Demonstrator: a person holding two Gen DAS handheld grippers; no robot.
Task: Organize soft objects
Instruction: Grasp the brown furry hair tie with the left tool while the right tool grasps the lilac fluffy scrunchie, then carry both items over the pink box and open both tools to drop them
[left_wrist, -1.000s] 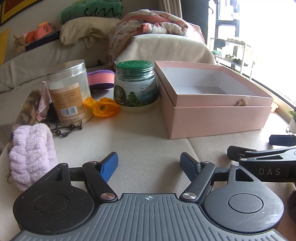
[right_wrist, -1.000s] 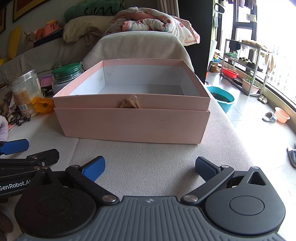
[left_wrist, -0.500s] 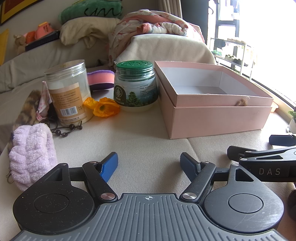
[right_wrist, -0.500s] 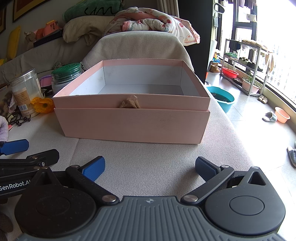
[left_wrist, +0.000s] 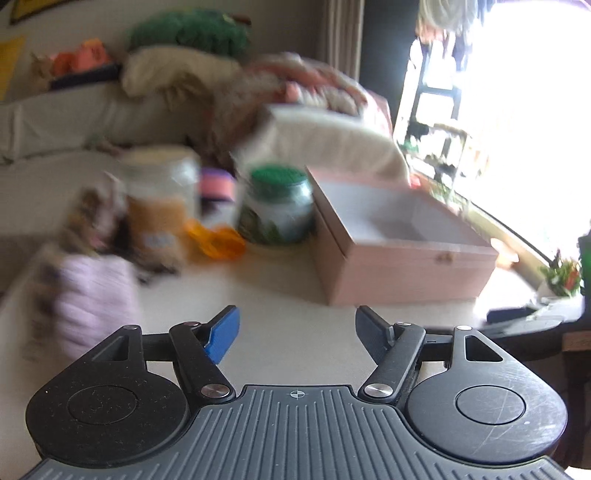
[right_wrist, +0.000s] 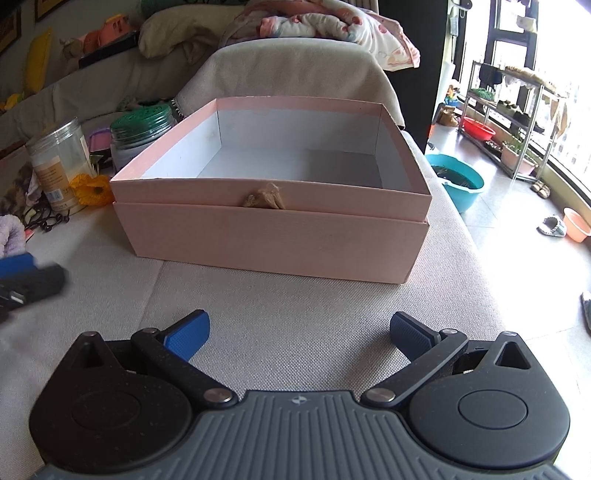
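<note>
Both the left gripper (left_wrist: 295, 328) and right gripper (right_wrist: 299, 330) are held wide open, empty, facing the pink box (right_wrist: 273, 229) on the cushion (right_wrist: 295, 306).

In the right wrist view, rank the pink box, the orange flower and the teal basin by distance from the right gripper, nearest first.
From the right gripper:
1. Pink box, straight ahead.
2. Orange flower, left, beside the box.
3. Teal basin, on the floor to the right, behind the box's front.

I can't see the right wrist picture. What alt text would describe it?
An open, empty pink box sits on a beige cushion ahead of the open right gripper. Two jars and an orange flower stand to its left.
</note>
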